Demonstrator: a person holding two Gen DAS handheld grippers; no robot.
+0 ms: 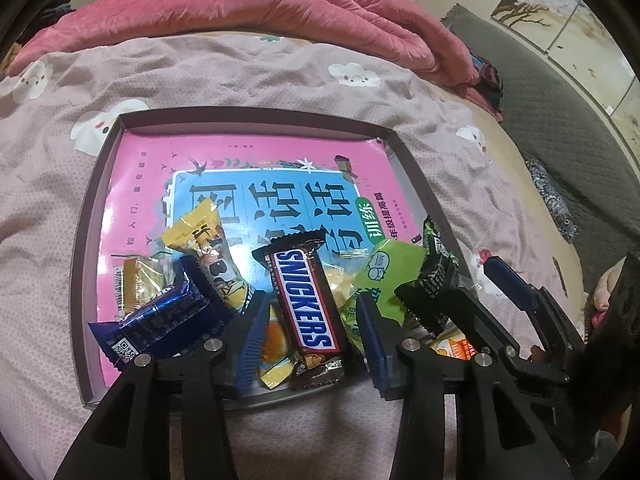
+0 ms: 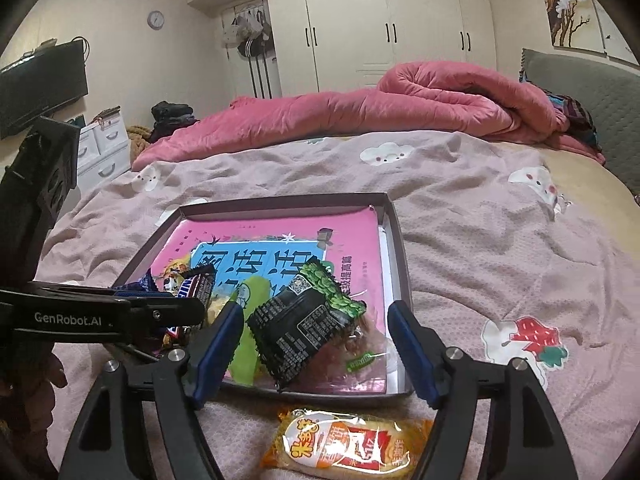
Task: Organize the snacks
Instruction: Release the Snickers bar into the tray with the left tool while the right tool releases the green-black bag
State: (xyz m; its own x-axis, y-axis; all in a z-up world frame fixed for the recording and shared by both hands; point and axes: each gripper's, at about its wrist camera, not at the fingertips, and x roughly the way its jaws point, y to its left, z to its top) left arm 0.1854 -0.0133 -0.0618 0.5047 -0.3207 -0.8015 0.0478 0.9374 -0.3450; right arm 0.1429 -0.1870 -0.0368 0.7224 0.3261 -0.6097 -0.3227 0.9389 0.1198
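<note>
Inside the shallow grey cardboard tray point(image 1: 94, 184) | brown Snickers bar point(image 1: 306, 302) is lying lengthwise, pointing away, between the spread left gripper point(image 1: 312, 344) pads | right view alone is showing an orange-wrapped cake point(image 2: 344, 446) on the bedspread, outside the tray | right gripper point(image 2: 316, 344) is gaping wide around a black-green snack packet point(image 2: 308, 320), holding nothing.
</note>
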